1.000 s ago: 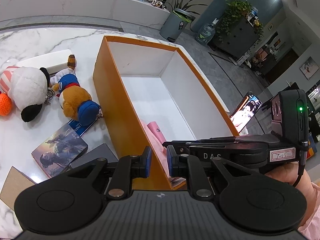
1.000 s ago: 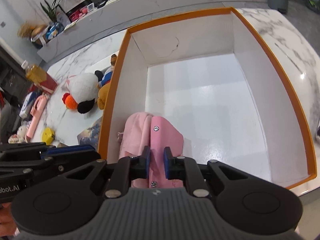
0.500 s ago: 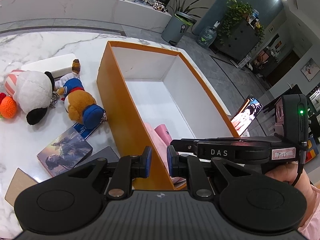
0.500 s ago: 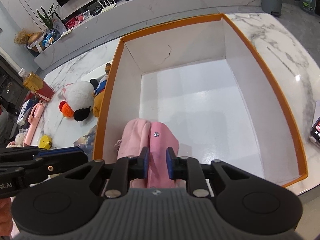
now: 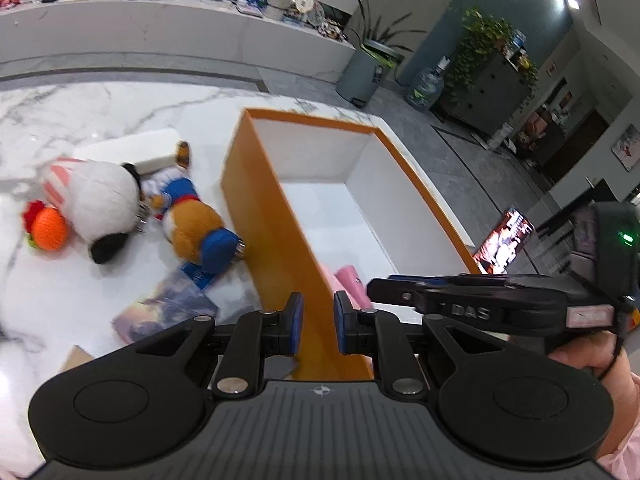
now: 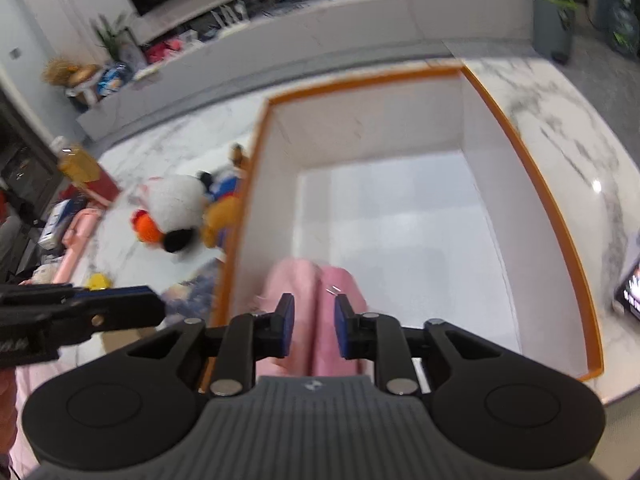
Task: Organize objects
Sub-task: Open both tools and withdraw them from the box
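An orange box (image 5: 272,216) with a white inside stands on the marble table; its rim (image 6: 560,232) fills the right wrist view. A pink fabric pouch (image 6: 304,280) lies in the box's near left corner, and its tip (image 5: 352,280) shows over the wall. My right gripper (image 6: 315,322) hovers just above the pouch. Its jaws are opening, the pouch shows in the gap, and the pads do not press on it. My left gripper (image 5: 318,320) is shut on nothing above the box's near left wall. A hand (image 5: 592,364) holds the right gripper.
Left of the box lie a white plush (image 5: 100,204) with an orange ball (image 5: 48,228), a brown and blue plush (image 5: 196,224), a book (image 5: 168,308), a white carton (image 5: 132,152) and a cardboard piece (image 5: 76,360). A lit phone (image 5: 504,244) lies right of the box. A yellow toy (image 6: 98,280) sits farther left.
The right gripper's jaws have spread apart off the pink pouch, which stays in the box. Both grippers have drawn back and up a little; the left stays shut.
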A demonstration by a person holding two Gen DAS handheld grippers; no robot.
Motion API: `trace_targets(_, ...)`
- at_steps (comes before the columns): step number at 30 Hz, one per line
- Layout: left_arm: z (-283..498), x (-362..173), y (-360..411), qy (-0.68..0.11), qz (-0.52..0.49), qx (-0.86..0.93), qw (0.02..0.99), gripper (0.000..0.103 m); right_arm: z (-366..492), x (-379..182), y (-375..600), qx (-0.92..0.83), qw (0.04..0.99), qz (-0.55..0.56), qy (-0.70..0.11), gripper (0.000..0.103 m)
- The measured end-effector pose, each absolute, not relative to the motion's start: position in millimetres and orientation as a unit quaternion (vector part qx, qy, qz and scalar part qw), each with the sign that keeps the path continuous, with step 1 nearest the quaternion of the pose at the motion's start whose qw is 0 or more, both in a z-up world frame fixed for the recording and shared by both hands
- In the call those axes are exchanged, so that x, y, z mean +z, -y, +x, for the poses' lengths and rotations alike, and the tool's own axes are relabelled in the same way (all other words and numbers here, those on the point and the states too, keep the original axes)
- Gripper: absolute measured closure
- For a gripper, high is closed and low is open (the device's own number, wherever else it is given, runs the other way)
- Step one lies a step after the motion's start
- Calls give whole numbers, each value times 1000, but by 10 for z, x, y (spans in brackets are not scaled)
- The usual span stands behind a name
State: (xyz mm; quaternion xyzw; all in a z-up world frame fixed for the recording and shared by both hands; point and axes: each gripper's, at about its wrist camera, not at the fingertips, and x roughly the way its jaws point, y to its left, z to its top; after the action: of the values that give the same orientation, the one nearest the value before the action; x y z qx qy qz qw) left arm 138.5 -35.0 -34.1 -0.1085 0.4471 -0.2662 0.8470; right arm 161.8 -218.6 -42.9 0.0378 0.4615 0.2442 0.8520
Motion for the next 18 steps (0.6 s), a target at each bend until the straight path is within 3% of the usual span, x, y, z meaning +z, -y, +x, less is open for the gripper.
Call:
trace_targets(5,1325,-257,104,-439,-86,-243,861,82,1407,-179,1943,297,862,-6,-411,68)
trace_targets(11,1182,-289,-230,-448,-39,-203,870,73,1115,-144,1433,361,845,-87,-384,57)
trace_targets(18,1078,-534,-515,-466,10,-175,867,46,1027,-446,926,382,816,-134,-411,56)
